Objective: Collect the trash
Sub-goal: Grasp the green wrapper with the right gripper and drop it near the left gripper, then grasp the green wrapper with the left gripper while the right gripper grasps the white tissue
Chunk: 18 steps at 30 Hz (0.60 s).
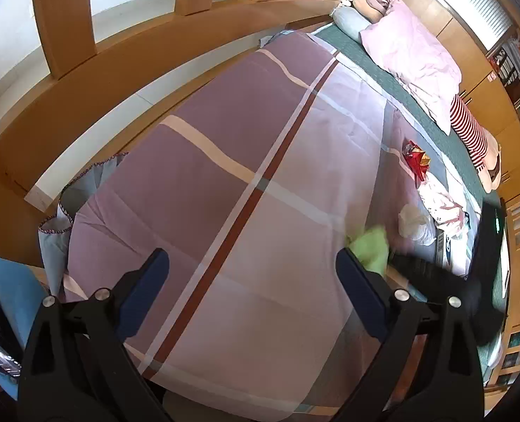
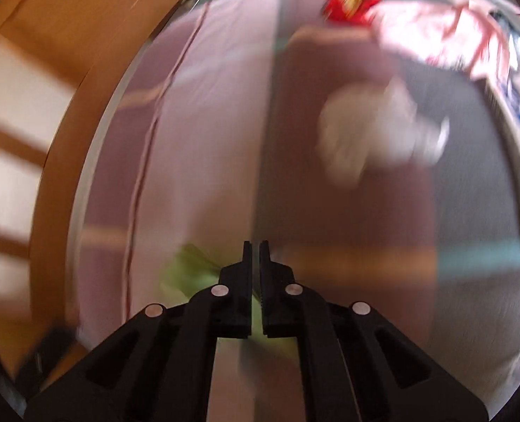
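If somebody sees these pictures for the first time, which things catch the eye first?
The right hand-held gripper is shut on a crumpled light-green paper scrap above the purple plaid quilt. Beyond it lie a crumpled white tissue wad and a shiny red foil wrapper. The left hand-held gripper hangs wide open.

Bed [image 1: 225, 176] filling mid-frame, crumpled tissue [image 1: 413, 223] on it at right, snack wrapper [image 1: 416, 160] above that, paper scrap [image 1: 372, 249] lower left of tissue, pillow [image 1: 414, 56] upper right
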Each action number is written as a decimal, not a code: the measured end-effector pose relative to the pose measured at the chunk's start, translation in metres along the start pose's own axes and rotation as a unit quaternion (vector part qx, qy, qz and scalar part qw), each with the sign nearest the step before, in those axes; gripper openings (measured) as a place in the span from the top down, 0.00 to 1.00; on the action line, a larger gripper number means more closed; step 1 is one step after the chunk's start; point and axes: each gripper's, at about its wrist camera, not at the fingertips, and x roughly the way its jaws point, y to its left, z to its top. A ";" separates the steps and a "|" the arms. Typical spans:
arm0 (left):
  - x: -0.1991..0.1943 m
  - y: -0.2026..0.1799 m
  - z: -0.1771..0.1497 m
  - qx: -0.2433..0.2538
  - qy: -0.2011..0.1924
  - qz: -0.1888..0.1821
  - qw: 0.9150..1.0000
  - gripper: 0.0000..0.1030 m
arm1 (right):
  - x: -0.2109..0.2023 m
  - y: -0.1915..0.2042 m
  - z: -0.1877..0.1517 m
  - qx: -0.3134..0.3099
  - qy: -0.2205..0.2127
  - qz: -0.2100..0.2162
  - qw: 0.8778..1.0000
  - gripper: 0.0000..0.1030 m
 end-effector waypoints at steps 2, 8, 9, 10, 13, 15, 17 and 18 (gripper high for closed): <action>0.000 0.002 -0.001 -0.003 0.000 0.001 1.000 0.08 | -0.011 0.010 -0.023 -0.018 0.010 0.023 1.000 0.96; 0.001 0.006 -0.006 -0.010 0.009 0.000 1.000 0.07 | -0.040 0.012 -0.047 -0.026 -0.027 0.040 0.998 0.90; 0.002 0.008 -0.007 -0.012 0.011 -0.001 1.000 0.07 | -0.044 0.010 -0.047 -0.023 -0.035 0.043 0.998 0.83; 0.002 0.009 -0.007 -0.015 0.012 -0.002 1.000 0.07 | -0.048 0.008 -0.045 -0.019 -0.046 0.039 0.998 0.70; 0.003 0.012 -0.007 -0.021 0.014 -0.002 1.000 0.07 | -0.059 0.003 -0.040 0.004 -0.085 0.023 0.996 0.44; 0.003 0.015 -0.006 -0.026 0.016 -0.003 1.000 0.07 | -0.067 -0.004 -0.033 0.025 -0.114 0.021 0.993 0.42; 0.004 0.018 -0.007 -0.031 0.017 -0.003 0.999 0.08 | -0.071 -0.012 -0.031 0.046 -0.133 0.016 0.990 0.39; 0.004 0.018 -0.007 -0.032 0.019 -0.004 0.999 0.08 | -0.075 -0.018 -0.030 0.060 -0.141 0.012 0.988 0.36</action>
